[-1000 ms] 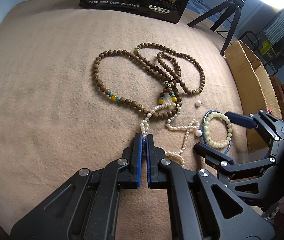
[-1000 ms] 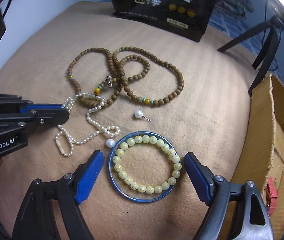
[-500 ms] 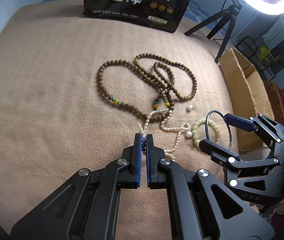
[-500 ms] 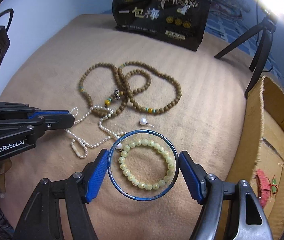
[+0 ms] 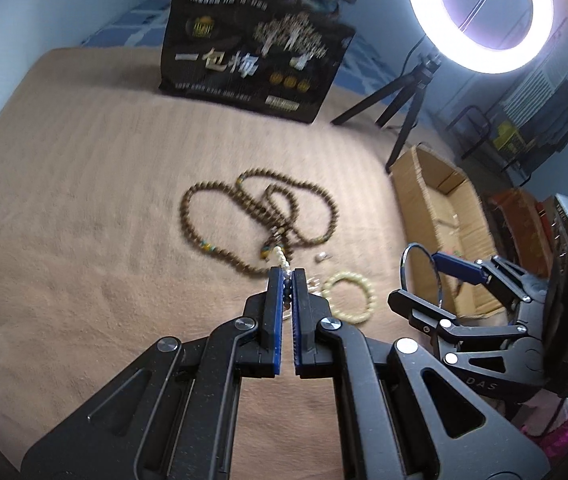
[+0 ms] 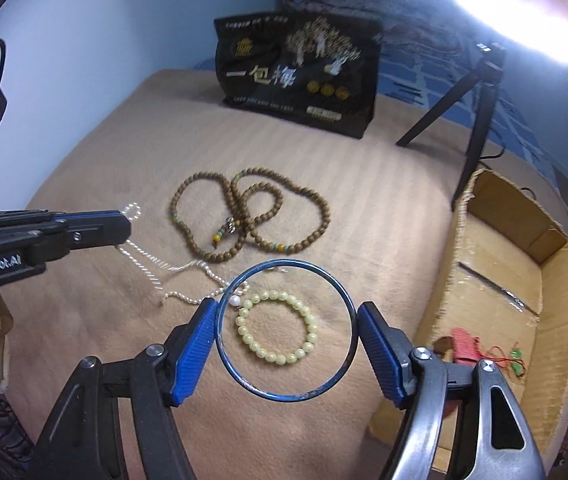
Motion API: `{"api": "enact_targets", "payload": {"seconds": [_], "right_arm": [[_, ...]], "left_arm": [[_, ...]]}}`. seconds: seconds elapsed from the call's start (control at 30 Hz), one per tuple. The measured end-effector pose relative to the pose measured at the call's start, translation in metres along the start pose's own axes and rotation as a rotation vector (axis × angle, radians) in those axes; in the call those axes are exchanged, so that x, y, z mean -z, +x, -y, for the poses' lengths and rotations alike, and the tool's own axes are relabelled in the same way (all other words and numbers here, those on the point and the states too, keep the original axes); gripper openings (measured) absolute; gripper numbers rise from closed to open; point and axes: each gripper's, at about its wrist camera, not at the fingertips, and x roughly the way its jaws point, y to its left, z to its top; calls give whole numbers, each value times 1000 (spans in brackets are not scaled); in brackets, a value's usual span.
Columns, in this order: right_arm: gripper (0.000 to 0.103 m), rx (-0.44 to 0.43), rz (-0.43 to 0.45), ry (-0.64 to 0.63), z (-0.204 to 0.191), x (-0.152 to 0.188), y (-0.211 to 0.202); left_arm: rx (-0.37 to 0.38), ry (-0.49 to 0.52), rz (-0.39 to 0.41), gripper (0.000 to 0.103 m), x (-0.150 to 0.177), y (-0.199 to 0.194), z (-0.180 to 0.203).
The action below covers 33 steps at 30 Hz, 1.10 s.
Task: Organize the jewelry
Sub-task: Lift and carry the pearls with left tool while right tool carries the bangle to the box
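Observation:
My left gripper point(image 5: 287, 276) is shut on a white pearl necklace point(image 6: 151, 264). It holds one end up, and the rest of the strand trails down onto the tan blanket point(image 5: 83, 200). My right gripper point(image 6: 287, 306) is shut on a thin blue bangle point(image 6: 288, 263), pressing it from both sides and holding it above the blanket. Seen through the bangle, a pale yellow bead bracelet point(image 6: 271, 355) lies flat below, with a loose white pearl point(image 6: 235, 301) beside it. A long brown wooden bead necklace point(image 6: 324, 216) lies in loops farther back.
An open cardboard box point(image 6: 504, 280) stands at the blanket's right edge with small red items inside. A black printed bag point(image 6: 296, 76) stands at the back. A tripod point(image 6: 476, 120) with a ring light point(image 5: 480, 12) is at the back right.
Both grippers have risen. The right one closed on the blue bangle and lifted it off the yellow bracelet. The left one pulled the pearl necklace's end up off the blanket.

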Motion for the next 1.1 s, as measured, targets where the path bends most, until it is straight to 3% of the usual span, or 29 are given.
{"api": "enact_targets", "payload": {"seconds": [0.7, 1.1], "right_arm": [[73, 68, 117, 124, 68, 15, -77], [73, 109, 140, 206, 119, 33, -103]], "left_arm": [[61, 89, 145, 2, -30, -57, 76], [126, 173, 174, 2, -55, -50, 144]]}}
